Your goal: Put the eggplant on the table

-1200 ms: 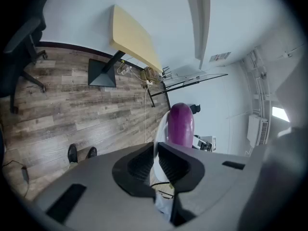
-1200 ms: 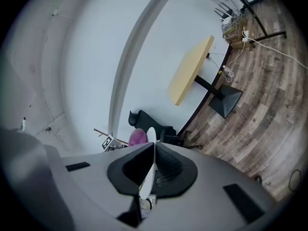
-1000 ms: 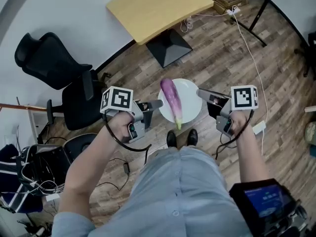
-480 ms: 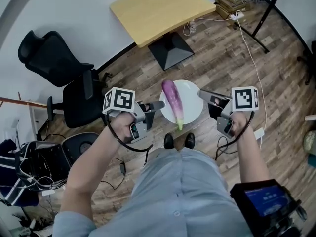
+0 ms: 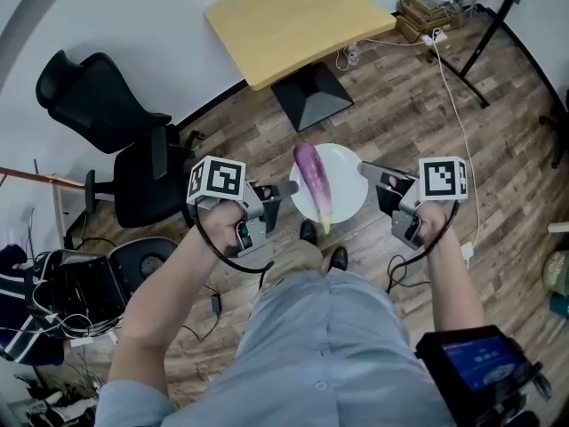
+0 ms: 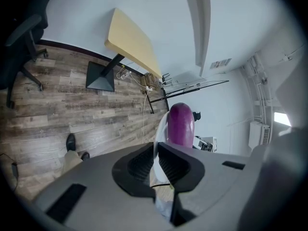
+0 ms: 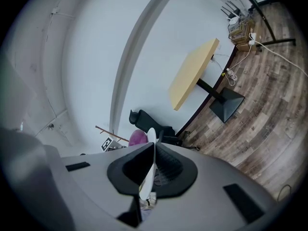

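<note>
Holding a round white plate (image 5: 345,183) in the air in front of you, your left tool (image 5: 286,188) and right tool (image 5: 363,169) each clamp on an opposite side of its rim. In the left gripper view the thin white rim sits pinched between the two dark ribbed pads (image 6: 173,166). The right gripper view shows the same grip on the other side. The long purple eggplant (image 5: 311,178) lies on the plate, nearer the left tool, its green stem end pointing toward your body and reaching the near rim. You are standing on the wood-plank floor (image 5: 400,96), black shoes (image 5: 308,231) just below the plate. The square light-wood tabletop (image 5: 298,20) on its black pedestal base (image 5: 307,92) stands ahead, well apart from the plate. A black office chair (image 5: 98,105) sits to your left.
</note>
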A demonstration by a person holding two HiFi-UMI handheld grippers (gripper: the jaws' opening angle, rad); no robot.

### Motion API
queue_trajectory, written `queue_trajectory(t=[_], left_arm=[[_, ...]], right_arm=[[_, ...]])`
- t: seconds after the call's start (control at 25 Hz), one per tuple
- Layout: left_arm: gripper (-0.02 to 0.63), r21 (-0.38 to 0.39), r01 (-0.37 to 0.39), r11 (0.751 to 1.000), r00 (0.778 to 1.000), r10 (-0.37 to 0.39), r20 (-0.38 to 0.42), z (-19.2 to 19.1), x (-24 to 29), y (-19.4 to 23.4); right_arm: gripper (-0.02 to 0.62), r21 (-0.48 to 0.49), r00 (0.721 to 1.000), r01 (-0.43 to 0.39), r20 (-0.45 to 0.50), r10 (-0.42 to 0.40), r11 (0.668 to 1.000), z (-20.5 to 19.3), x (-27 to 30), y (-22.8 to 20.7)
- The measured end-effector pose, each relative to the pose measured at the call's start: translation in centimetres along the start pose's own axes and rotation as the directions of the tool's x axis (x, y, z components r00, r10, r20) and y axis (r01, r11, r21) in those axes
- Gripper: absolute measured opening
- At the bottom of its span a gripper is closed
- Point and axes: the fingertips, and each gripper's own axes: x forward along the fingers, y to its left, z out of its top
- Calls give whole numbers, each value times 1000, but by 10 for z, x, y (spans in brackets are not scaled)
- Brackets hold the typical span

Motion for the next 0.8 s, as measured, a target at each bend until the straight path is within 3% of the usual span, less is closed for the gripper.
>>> queue_trajectory(t=[0.12, 0.24, 0.32, 0.36, 0.48, 0.56, 0.68, 0.8], left_arm=[[32, -8, 1, 1000, 1000, -1, 0, 11, 2, 3], [32, -11, 0, 1000, 1000, 0, -9, 29, 6, 5], [32, -10, 0, 1000, 1000, 0, -16, 44, 8, 7], [32, -10, -1, 1000, 1000, 1, -19, 52, 8, 8], [32, -12, -3, 1000, 1000, 2, -30, 75, 10, 11], [32, -14, -5, 1000, 999, 5, -37, 92, 11, 13], [32, -11, -8, 1000, 999, 7, -46, 124, 14, 13], [32, 4, -4, 1000, 999, 4, -52, 143, 15, 11]], right_arm=[[11, 7, 994, -110, 12, 110, 994, 11, 14, 13], [11, 28, 995, -104, 16, 103, 994, 24, 22, 6], [11, 35, 999, -35, 13, 35, 999, 34, 25, -8], [11, 39, 999, -47, 18, 46, 998, 40, 30, -8], [11, 43, 983, -180, 45, 178, 983, 61, 51, 8], [11, 45, 986, -164, 49, 162, 985, 74, 60, 1], [11, 59, 997, -72, 43, 70, 996, 98, 68, -19], [11, 61, 989, -137, 69, 133, 989, 116, 80, -11]])
